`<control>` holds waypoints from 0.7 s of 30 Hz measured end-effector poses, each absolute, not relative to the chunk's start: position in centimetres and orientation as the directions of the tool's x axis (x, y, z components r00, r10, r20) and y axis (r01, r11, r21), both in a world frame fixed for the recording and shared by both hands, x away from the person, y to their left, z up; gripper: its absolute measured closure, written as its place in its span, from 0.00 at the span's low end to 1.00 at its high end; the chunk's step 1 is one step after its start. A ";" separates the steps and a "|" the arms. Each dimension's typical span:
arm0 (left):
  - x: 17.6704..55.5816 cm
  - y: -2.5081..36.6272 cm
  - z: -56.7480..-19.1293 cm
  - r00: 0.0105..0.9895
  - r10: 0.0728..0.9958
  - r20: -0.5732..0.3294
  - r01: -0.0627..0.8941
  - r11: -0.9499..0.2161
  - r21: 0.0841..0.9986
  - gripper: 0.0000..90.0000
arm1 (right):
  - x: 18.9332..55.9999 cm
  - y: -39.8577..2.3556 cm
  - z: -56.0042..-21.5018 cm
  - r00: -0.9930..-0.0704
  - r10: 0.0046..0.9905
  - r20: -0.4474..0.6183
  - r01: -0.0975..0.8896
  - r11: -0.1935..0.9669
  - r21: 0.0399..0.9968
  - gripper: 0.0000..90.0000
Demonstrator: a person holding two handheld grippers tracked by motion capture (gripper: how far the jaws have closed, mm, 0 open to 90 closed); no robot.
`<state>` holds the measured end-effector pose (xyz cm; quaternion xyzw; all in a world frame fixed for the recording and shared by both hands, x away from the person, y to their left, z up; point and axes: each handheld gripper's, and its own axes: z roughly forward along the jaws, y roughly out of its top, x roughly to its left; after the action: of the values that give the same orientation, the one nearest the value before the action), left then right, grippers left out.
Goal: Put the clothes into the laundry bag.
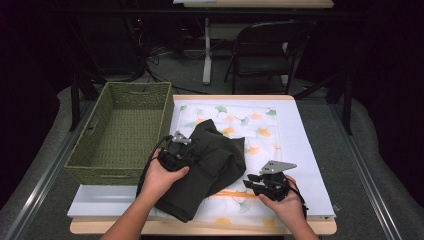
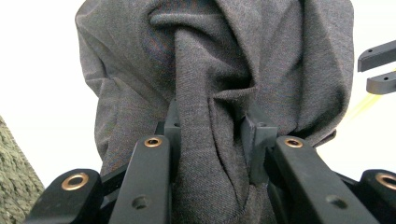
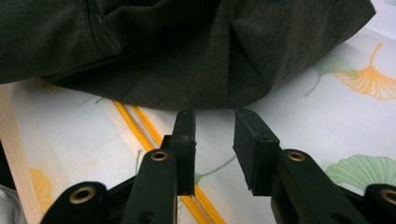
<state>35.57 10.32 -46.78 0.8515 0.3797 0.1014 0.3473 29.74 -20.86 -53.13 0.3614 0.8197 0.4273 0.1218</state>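
A dark grey, soft knitted garment point(image 1: 210, 165) is bunched in a loose heap on the bench, directly ahead of the left tool point(image 1: 176, 150) and beside the right tool point(image 1: 257, 184). A thick rolled fold of the garment point(image 2: 196, 116) is clamped between the jaws of the left tool point(image 2: 212, 133), whose pads are pressed against the fabric from both sides; the rest of the cloth is seen draped beyond the jaw tips. The right tool point(image 3: 215, 140) is held just short of the garment's near edge point(image 3: 187, 70), with its jaws standing apart and nothing between them; no cloth is touched by its pads. In the left gripper view the two black jaw tips of the right tool point(image 2: 380, 70) are seen off to the right of the garment. Under the garment and below the right tool a white cloth printed with green and orange ginkgo leaves and a yellow stripe point(image 3: 327, 116) is spread over the pale wooden bench point(image 1: 200, 229). A green woven rectangular basket point(image 1: 122, 132) is set to the left of the left tool, just beside the garment. Behind the bench a black folding chair point(image 1: 265, 50) is seen.
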 end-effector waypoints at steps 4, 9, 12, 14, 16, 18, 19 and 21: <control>35.7 10.4 -46.7 0.684 0.723 -0.098 0.583 -0.461 0.669 0.76 | 30.0 -20.5 -53.3 -0.715 0.689 0.120 0.494 0.377 0.784 0.79; 36.0 10.0 -46.6 0.675 0.730 -0.107 0.591 -0.447 0.672 0.76 | 30.3 -19.7 -53.5 -0.733 0.670 0.121 0.492 0.399 0.774 0.80; 36.4 9.5 -46.2 0.676 0.730 -0.097 0.587 -0.455 0.670 0.76 | 30.4 -19.2 -53.6 -0.739 0.663 0.121 0.493 0.408 0.768 0.81; 36.7 9.2 -46.1 0.673 0.733 -0.095 0.589 -0.454 0.669 0.76 | 30.4 -18.9 -53.8 -0.745 0.657 0.117 0.489 0.418 0.766 0.81; 37.1 9.0 -46.1 0.677 0.730 -0.095 0.589 -0.460 0.664 0.77 | 30.2 -18.7 -54.0 -0.749 0.652 0.117 0.486 0.421 0.766 0.81; 37.4 9.0 -46.1 0.674 0.732 -0.098 0.593 -0.457 0.663 0.76 | 30.1 -18.5 -54.2 -0.750 0.652 0.112 0.484 0.425 0.765 0.80; 37.4 9.0 -46.2 0.667 0.737 -0.105 0.599 -0.447 0.664 0.76 | 30.1 -18.4 -54.3 -0.755 0.648 0.105 0.478 0.434 0.764 0.80; 37.6 9.0 -46.2 0.670 0.736 -0.102 0.597 -0.452 0.662 0.76 | 30.0 -18.0 -54.7 -0.764 0.640 0.086 0.467 0.455 0.758 0.78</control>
<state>37.56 9.04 -46.21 0.8462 0.3939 0.1004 0.3446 30.04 -18.01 -54.67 0.3269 0.8463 0.4070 0.1062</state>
